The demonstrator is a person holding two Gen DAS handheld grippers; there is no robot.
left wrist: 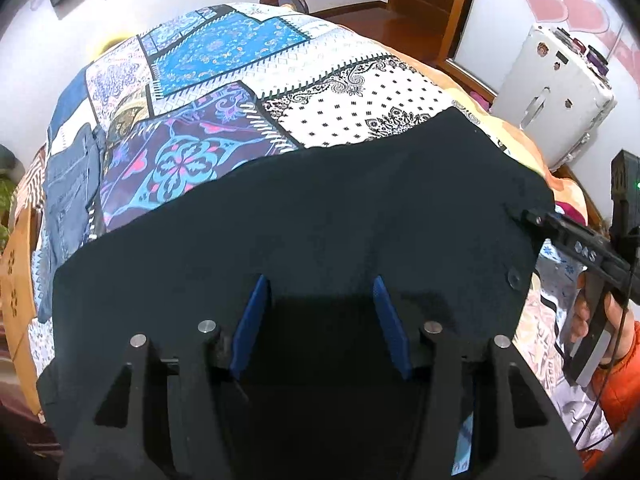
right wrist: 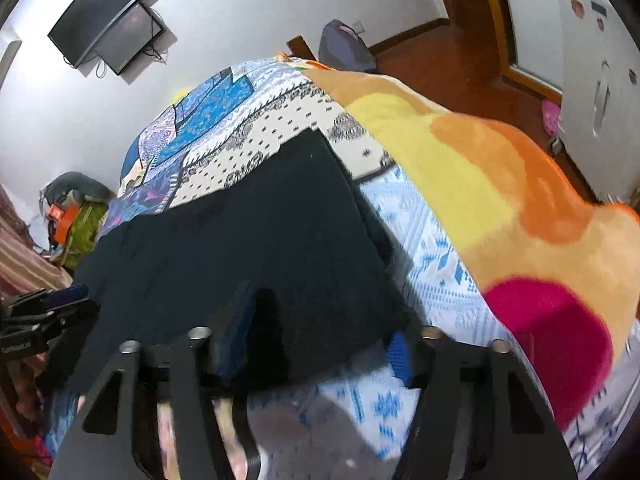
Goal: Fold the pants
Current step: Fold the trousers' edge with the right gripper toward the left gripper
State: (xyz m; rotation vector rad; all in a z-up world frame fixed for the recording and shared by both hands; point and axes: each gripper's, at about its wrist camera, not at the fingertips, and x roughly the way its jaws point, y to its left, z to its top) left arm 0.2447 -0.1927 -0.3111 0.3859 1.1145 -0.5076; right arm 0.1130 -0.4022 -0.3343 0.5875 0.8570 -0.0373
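Blue pads (left wrist: 256,320) of the left hand-held gripper (left wrist: 320,320) stand apart over the near edge of the dark pants (left wrist: 320,208); the cloth lies beneath and between them, and the pads do not press on it, so this gripper is released; the pants lie spread flat on a bed, covering the near part of a patchwork quilt (left wrist: 224,52) in blue, white and purple; folded jeans (left wrist: 68,192) rest at the quilt's left edge, well apart from the pants; at the right of the left wrist view, the right hand-held gripper (left wrist: 516,212) reaches in with its tip touching the pants' right edge, carried by a hand (left wrist: 592,316) in an orange sleeve (left wrist: 616,380).

From the right wrist view, the right hand-held gripper (right wrist: 316,340) sits at the near corner of the pants (right wrist: 248,240); its left finger is lost against the dark cloth and its right pad (right wrist: 400,356) shows just beside the corner over the quilt (right wrist: 432,268); the picture is blurred, so whether it grasps the cloth cannot be told; an orange and yellow blanket (right wrist: 480,168) lies along the bed's right side; two dark screens (right wrist: 108,20) hang on the white wall; a white suitcase (left wrist: 556,92) stands beside the bed.
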